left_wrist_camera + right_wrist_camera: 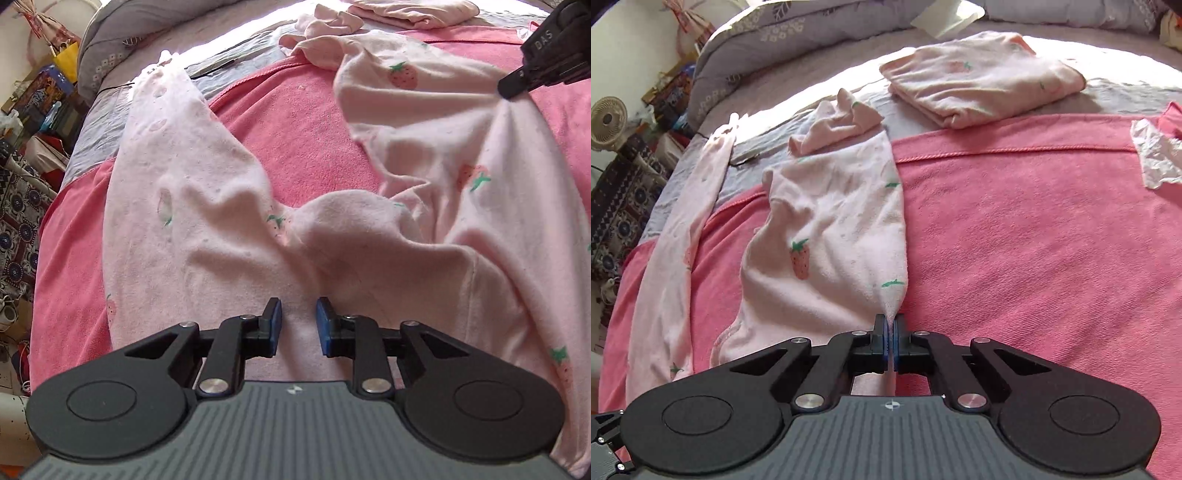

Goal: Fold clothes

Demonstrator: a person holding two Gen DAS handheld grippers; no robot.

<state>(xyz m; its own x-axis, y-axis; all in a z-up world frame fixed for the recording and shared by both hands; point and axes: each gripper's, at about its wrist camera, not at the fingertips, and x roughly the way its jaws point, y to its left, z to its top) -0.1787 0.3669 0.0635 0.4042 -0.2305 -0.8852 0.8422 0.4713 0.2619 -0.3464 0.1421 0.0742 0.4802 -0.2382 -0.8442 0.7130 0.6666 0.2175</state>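
Pink strawberry pants [831, 236]: one, spread; one folded garment [982, 77]. Right tongs [891, 332] pinching pants edge; left tongs [299, 325] parted, gripping nothing.

A small fan [607, 122] stands beside the patterned rug [617, 218].

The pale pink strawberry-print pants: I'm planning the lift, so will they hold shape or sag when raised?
The pale pink strawberry-print pants will probably sag: the fleecy cloth already lies in soft wrinkles. Pinched at one edge by the right gripper, they would likely hang and swing. They seem light, and the fuzzy pink blanket may drag on them.
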